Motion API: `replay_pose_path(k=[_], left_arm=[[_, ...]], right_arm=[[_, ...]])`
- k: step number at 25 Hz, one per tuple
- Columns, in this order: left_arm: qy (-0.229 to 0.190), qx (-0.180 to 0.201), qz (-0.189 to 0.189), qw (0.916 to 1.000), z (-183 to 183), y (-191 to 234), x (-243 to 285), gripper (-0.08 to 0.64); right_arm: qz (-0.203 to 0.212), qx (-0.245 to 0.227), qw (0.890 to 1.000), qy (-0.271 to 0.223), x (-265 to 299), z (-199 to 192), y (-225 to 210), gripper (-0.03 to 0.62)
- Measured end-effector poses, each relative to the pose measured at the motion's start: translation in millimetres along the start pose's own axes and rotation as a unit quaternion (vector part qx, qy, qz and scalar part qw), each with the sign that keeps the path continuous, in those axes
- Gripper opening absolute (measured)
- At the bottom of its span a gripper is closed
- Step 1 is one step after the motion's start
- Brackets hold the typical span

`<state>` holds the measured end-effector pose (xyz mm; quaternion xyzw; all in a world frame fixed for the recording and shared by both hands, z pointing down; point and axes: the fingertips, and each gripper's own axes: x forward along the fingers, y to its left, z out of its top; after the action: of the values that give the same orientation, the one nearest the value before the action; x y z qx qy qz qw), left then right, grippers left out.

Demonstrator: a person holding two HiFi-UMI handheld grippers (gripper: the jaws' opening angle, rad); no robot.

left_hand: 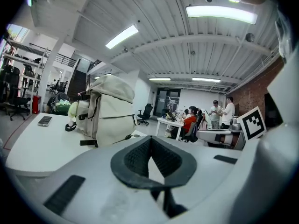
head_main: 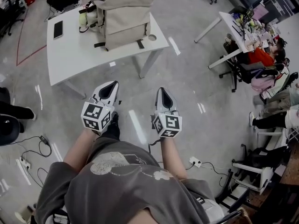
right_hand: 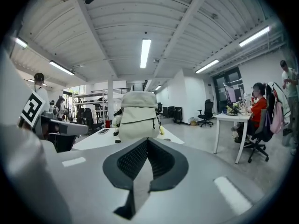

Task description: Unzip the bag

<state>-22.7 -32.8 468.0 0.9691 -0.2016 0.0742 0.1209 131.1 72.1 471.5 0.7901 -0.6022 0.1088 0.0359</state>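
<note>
A beige backpack (head_main: 125,14) stands upright on a white table (head_main: 74,55) ahead of me; it also shows as the backpack (left_hand: 110,110) in the left gripper view and the backpack (right_hand: 137,115) in the right gripper view. My left gripper (head_main: 111,86) is shut and empty, held over the floor short of the table's near edge. My right gripper (head_main: 162,91) is shut and empty too, beside the left one and just as far from the bag. Both point toward the table.
A black phone (head_main: 58,29) lies at the table's far left, and a green and white toy (head_main: 87,18) rests against the bag's left side. A second desk (head_main: 236,31) with seated people stands to the right. Cables and a power strip (head_main: 194,161) lie on the floor.
</note>
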Motion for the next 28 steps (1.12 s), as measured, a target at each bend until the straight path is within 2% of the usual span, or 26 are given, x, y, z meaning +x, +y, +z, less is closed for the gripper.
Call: replay_pose_path(k=[15,22,28], left_arm=[[0.018,-0.021,-0.045,0.9986,15,82,92,0.006],[0.020,-0.027,-0.059,0.9977,22,100,115,0.006],[0.027,-0.026,-0.062,0.9974,20,96,137,0.006]], right_arm=[[-0.021,0.000,0.999,0.025,139,18,-1,0.000],[-0.033,-0.006,0.999,0.035,165,22,-5,0.000],[-0.044,-0.003,0.999,0.029,178,27,-32,0.000]])
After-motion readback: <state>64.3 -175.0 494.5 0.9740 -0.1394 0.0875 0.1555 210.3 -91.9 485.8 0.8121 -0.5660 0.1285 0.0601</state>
